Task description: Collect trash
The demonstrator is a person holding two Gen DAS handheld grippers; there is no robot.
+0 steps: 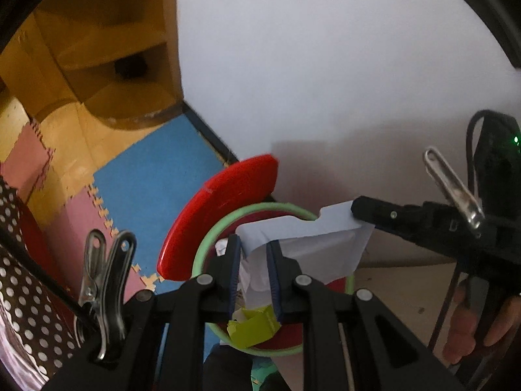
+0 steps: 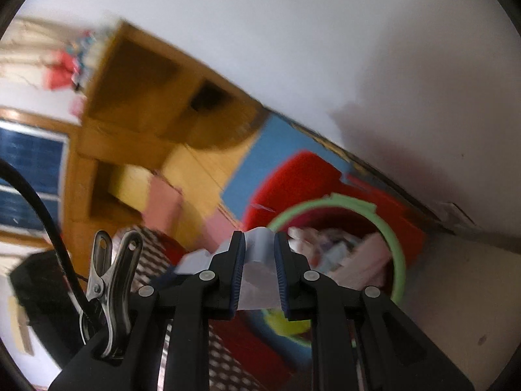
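- Right now the pale blue sheet of paper (image 1: 312, 244) hangs over the mouth of the red bin (image 1: 286, 335), stretched between the two tools; one end is folded down inside the green rim (image 1: 208, 244), the other lifts toward the wall side
- the left gripper (image 1: 254, 273) has its jaws clenched on the sheet's lower fold, blue pads pressing it from both sides; my guess is it steers that end down into the bin
- the right gripper (image 2: 259, 270) is likewise closed on the paper (image 2: 259, 260), a ridge of it bulging up between the pads; from the left view its black tip pinches the sheet's upper corner, probably to keep the paper from flopping outside the rim
- the bin already holds trash; a yellow-green carton scrap (image 1: 254, 325) lies against the near edge of the rim, with crumpled white and pinkish wrappers (image 2: 342, 251) deeper in
- the red lid (image 1: 221, 215) stands tipped open at the far-left edge, presumably to leave the mouth free
- the bin sits on blue and pink foam floor tiles (image 1: 156, 169) beside the white wall (image 1: 325, 65)
- no brand, label or writing is legible; the right view is too blurred
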